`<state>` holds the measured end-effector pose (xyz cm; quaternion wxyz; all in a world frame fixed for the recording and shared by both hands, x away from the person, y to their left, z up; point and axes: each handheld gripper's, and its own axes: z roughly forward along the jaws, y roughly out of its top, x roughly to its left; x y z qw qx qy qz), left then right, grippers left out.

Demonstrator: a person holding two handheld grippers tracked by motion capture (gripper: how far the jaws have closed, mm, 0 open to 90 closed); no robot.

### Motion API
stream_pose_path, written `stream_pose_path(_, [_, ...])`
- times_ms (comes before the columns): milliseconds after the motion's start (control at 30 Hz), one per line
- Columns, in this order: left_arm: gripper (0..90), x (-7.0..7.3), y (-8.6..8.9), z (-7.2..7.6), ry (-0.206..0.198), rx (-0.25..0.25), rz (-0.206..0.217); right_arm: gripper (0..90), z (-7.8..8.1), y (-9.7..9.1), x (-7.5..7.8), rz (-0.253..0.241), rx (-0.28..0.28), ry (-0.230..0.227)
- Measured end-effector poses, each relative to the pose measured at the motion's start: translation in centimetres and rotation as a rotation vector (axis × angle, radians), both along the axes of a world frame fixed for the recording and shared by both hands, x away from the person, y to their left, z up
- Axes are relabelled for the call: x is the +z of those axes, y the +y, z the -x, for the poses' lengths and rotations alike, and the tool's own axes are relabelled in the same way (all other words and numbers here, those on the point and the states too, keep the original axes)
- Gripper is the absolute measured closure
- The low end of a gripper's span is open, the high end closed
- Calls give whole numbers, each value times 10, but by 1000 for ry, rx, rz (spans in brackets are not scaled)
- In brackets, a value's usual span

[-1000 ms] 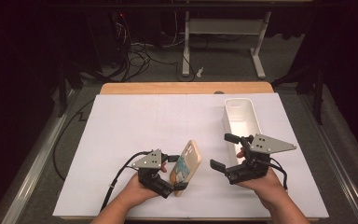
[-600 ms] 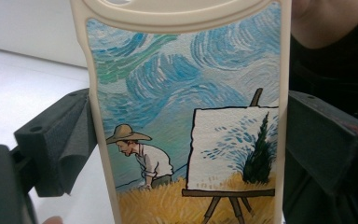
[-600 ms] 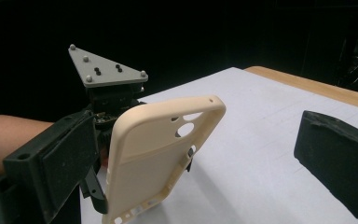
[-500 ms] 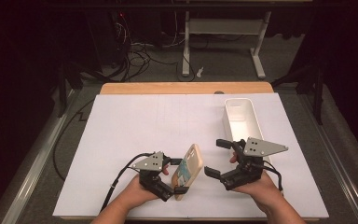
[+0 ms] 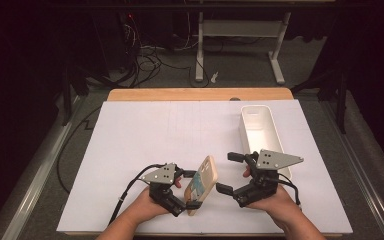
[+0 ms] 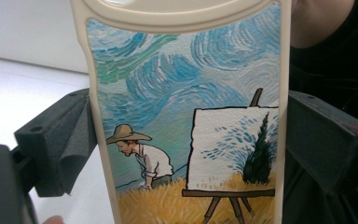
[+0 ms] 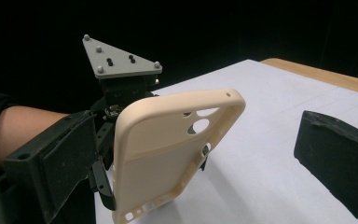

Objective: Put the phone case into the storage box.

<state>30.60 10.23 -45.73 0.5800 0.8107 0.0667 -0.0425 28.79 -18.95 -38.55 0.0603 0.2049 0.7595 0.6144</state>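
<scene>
Cream-coloured plastic forms the phone case (image 5: 201, 185), which stands tilted on its long edge above the near part of the white table (image 5: 145, 140). The left gripper (image 5: 186, 199) pinches the case across its width; in the left gripper view both black jaws press the case's (image 6: 186, 116) side rims, with the painted back, showing a straw-hatted painter and an easel, facing the camera. The right gripper (image 5: 231, 172) sits just beside the case on its hollow inner side, jaws spread and not touching it. In the right gripper view the case's (image 7: 168, 149) plain inside and camera cut-outs lie between the two open jaws, nearer the left one. A white oblong tray (image 5: 260, 131) rests beyond the right gripper, apart from the case.
</scene>
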Motion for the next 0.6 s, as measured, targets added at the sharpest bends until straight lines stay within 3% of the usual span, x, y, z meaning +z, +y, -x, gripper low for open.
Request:
stream_pose_path(367, [90,11,1,-9,-3,-22,-6,0,0,3,0,-4,15,8])
stream_pose_path(600, [90,6,-5,-10,5,-52,-10,0,-1,4,-1,-2,16,12])
